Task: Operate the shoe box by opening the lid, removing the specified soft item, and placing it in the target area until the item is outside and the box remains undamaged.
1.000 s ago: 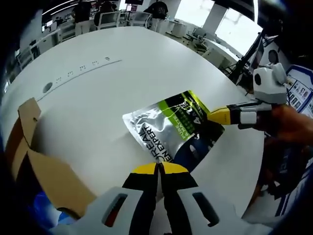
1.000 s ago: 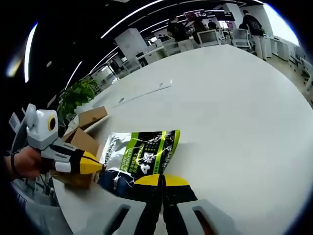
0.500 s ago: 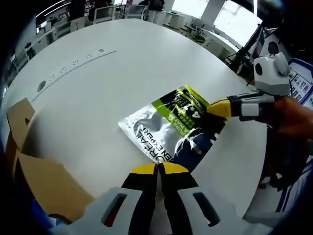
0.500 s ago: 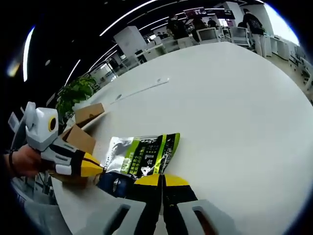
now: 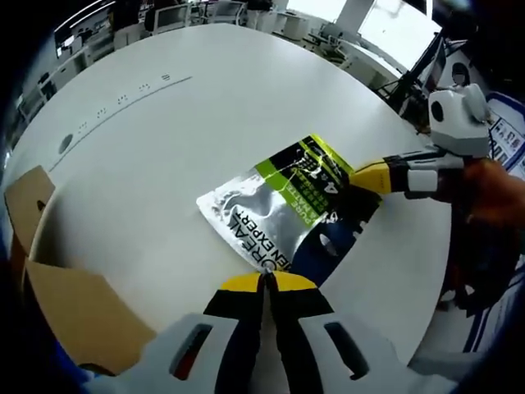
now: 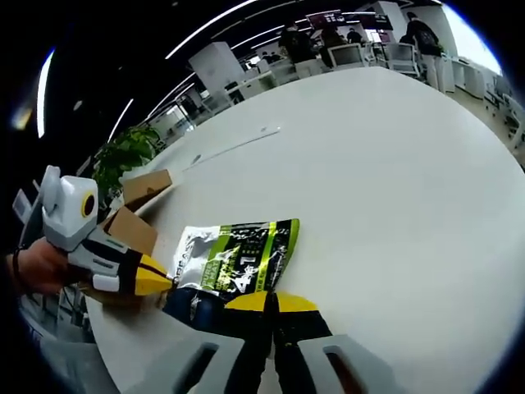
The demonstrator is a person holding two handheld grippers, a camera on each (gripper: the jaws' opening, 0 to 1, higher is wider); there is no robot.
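A soft foil pouch (image 5: 283, 215), silver, green and dark blue with printed text, lies flat on the white table (image 5: 156, 131). My left gripper (image 5: 267, 279) is shut at the pouch's near edge, where silver meets blue, and seems to pinch it. My right gripper (image 5: 354, 176) comes in from the right, shut on the opposite edge. In the right gripper view the pouch (image 6: 238, 258) runs under my right gripper (image 6: 271, 300), and the left gripper (image 6: 166, 283) touches its left edge. The open cardboard box (image 5: 70, 308) stands at lower left; the box (image 6: 135, 223) sits behind the left gripper.
The table's rounded edge runs close behind the right gripper (image 5: 410, 271). A slot line with small holes (image 5: 123, 94) crosses the far tabletop. A plant (image 6: 123, 160) stands beyond the box. Desks, chairs and people fill the far background.
Both views shifted slightly. The pouch stayed at both grippers' tips and settled a little flatter on the table. The jaws have not changed.
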